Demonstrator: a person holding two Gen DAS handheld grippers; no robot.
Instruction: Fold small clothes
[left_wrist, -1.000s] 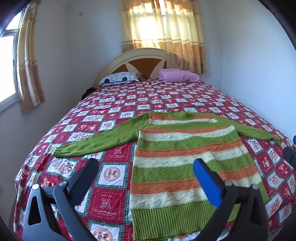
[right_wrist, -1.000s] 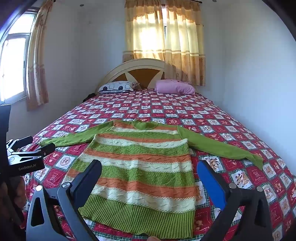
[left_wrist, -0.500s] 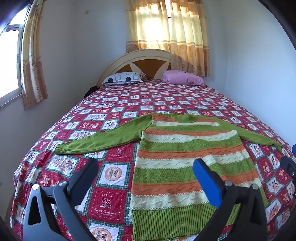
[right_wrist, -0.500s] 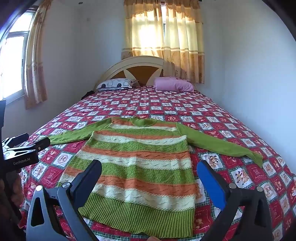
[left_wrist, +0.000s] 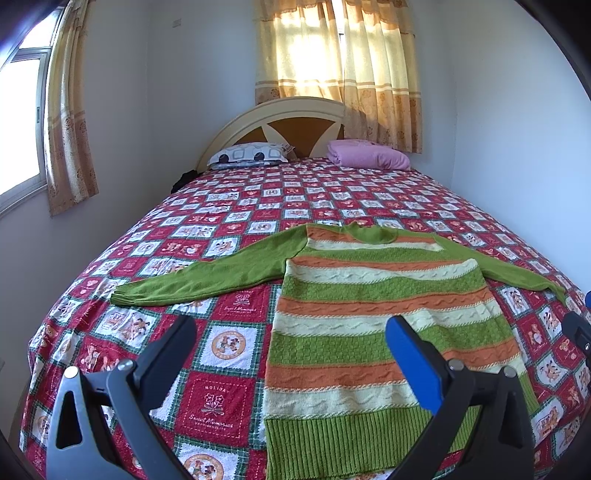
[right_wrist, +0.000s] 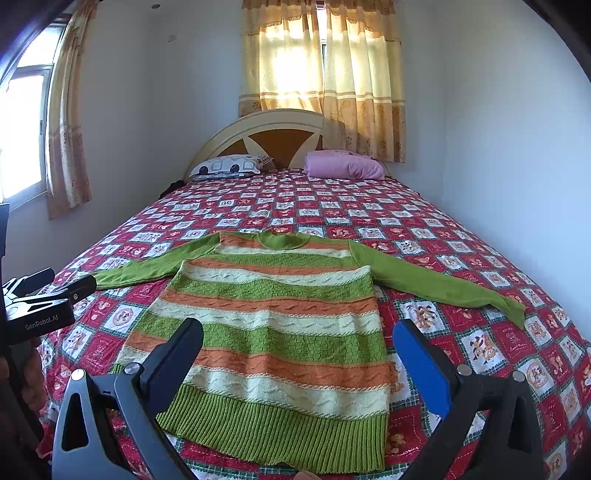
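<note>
- One bed (left_wrist: 258, 206) fills the room, covered by a red-and-white patchwork bedspread (right_wrist: 424, 229) printed with cartoon squares; an arched headboard (left_wrist: 295, 122) stands at the far end.
- One striped knit sweater (left_wrist: 369, 306) — green, orange and cream — lies flat on the near part of the bed, collar toward the headboard, ribbed hem nearest the cameras.
- Its two green sleeves are spread outward: the left sleeve (left_wrist: 207, 277) and the right sleeve (right_wrist: 436, 280).
- Progress, as a judgement: the garment is laid out and smoothed, but no fold shows; the sleeves and body are all left to fold.
- Two pillows rest by the headboard: a patterned pillow (left_wrist: 251, 155) and a pink pillow (left_wrist: 369, 155).
- Two grippers hang above the hem, touching nothing. The left gripper (left_wrist: 290, 336) has its fingers spread wide and empty — so does the right gripper (right_wrist: 297, 332).
- Two curtained windows show, one behind the headboard and one on the left wall.
</note>
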